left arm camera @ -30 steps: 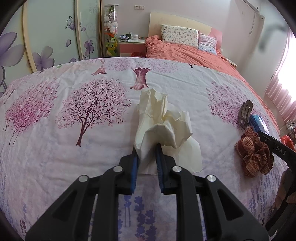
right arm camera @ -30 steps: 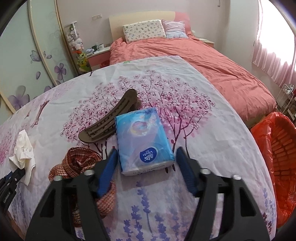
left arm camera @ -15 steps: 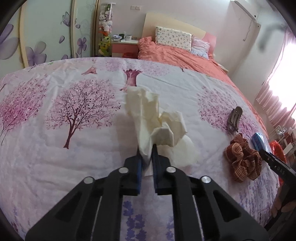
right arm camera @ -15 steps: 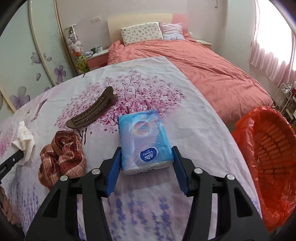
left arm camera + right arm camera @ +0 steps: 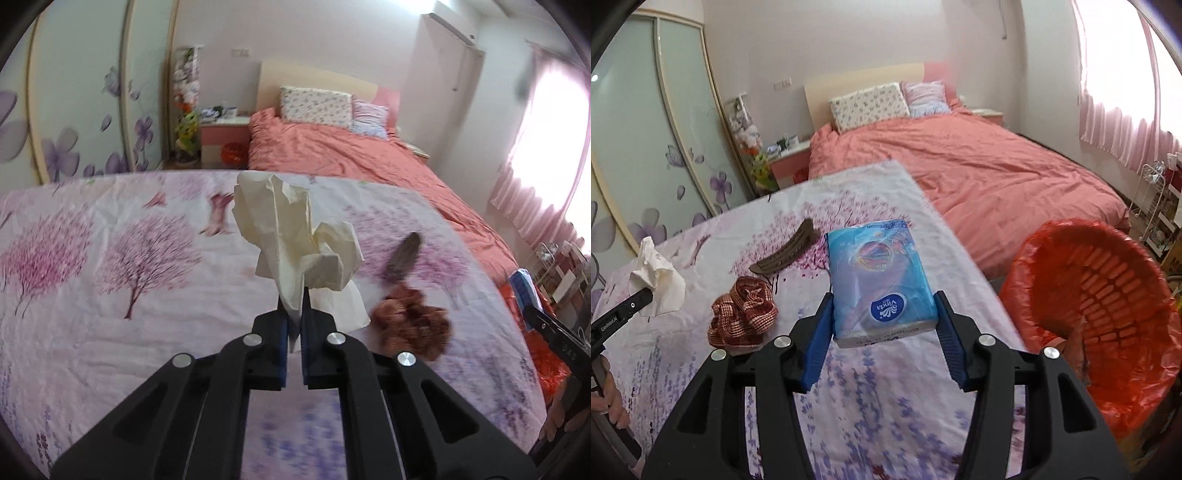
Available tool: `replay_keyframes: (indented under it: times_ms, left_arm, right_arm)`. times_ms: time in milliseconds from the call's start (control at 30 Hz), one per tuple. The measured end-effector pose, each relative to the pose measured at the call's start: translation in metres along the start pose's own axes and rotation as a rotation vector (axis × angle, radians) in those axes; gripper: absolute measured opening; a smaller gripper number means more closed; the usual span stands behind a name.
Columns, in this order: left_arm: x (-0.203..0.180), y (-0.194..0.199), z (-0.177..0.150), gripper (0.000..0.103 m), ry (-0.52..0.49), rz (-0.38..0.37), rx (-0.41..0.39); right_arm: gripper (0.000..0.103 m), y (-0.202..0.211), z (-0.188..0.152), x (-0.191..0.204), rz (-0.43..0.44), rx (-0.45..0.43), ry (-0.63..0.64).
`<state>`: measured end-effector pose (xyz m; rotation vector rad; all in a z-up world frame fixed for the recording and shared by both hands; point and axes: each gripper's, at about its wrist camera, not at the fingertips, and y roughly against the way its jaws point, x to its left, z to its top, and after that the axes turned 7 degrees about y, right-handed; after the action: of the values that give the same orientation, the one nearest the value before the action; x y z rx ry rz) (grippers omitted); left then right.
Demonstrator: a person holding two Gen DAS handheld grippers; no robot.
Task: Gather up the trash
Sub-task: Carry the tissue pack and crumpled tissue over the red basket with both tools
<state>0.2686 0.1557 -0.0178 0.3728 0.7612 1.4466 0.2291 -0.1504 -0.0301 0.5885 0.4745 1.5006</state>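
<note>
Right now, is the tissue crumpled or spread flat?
Crumpled. The tissue is a bunched, creased wad standing up from the shut left gripper, off the bedspread.

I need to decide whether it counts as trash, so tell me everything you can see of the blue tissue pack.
The blue plastic-wrapped tissue pack is a soft rectangular pocket pack, printed with a colourful swirl and a white-lettered oval logo. It looks full and sealed. The right gripper clamps its near end between blue pads, holding it roughly level above the floral sheet, beside the red-lined bin.
</note>
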Motion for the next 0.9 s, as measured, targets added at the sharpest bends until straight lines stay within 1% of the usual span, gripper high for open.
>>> replay_keyframes:
  times_ms: [133,200,333,433,567,733,900]
  left_arm:
    - [-0.043,0.017,-0.001,0.006,-0.049,-0.060,-0.015]
    - [-0.064,0.019,-0.002,0.006,-0.067,-0.083,-0.017]
    - [-0.107,0.027,-0.009,0.006,-0.104,-0.152,-0.012]
    - [-0.143,0.031,-0.018,0.006,-0.141,-0.217,-0.004]
    - [-0.186,0.033,-0.031,0.006,-0.189,-0.283,0.012]
    - [-0.240,0.027,-0.048,0.006,-0.245,-0.360,0.051]
    - [-0.286,0.016,-0.068,0.006,-0.297,-0.423,0.085]
  right_arm:
    - [0.053,0.024,0.000,-0.013,-0.026,-0.055,-0.010]
    - [0.054,0.035,-0.001,-0.020,-0.040,-0.081,-0.022]
    - [0.054,0.056,-0.005,-0.038,-0.083,-0.129,-0.051]
    - [0.054,0.071,-0.009,-0.054,-0.120,-0.165,-0.075]
    - [0.054,0.088,-0.013,-0.079,-0.162,-0.204,-0.118]
    - [0.054,0.101,-0.019,-0.114,-0.203,-0.231,-0.172]
    - [0.054,0.099,-0.023,-0.138,-0.226,-0.235,-0.211]
